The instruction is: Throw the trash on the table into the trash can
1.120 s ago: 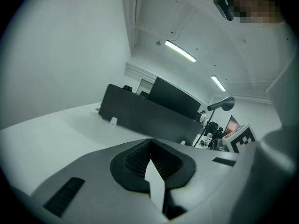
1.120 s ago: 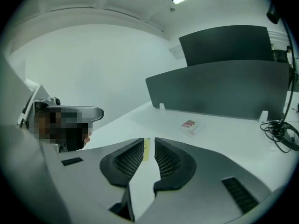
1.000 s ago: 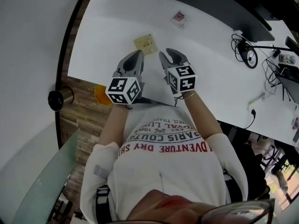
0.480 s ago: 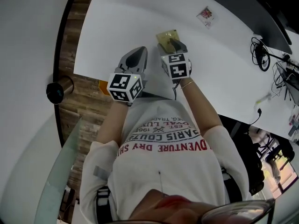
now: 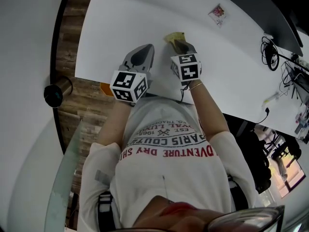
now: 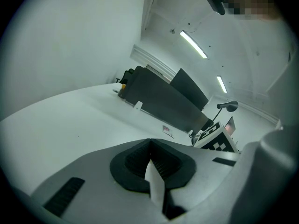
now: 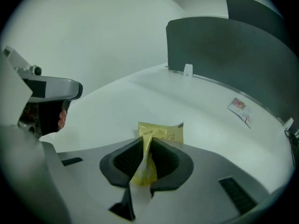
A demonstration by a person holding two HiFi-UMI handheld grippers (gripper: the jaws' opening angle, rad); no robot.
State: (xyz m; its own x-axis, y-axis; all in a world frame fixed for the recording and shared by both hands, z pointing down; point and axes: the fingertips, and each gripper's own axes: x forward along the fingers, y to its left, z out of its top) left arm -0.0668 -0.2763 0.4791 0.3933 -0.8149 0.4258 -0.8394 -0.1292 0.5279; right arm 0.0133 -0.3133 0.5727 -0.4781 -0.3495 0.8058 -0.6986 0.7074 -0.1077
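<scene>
White bench (image 5: 120, 23): right gripper (image 5: 182, 45) jaws, apart before, now closing, pinching yellow packet (image 5: 173, 36); left gripper (image 5: 146, 50) jaws together. Shirt (image 5: 164, 173) says "ADVENTURE".

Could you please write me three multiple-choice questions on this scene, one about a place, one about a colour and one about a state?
1. Where does the pink-printed packet lie?
A. on the floor
B. on the white table, beyond both grippers
C. on a chair

2. What colour is the wrapper between the right gripper's jaws?
A. yellow
B. blue
C. black

3. How do the left gripper's jaws stand?
A. wide apart
B. closed on a packet
C. together, with nothing between them

Answers:
1 B: the head view shows it flat on the table past the grippers.
2 A: the right gripper view shows a yellow wrapper pinched as the jaws are closing on it.
3 C: the left gripper view shows the pads meeting with nothing between them.
</scene>
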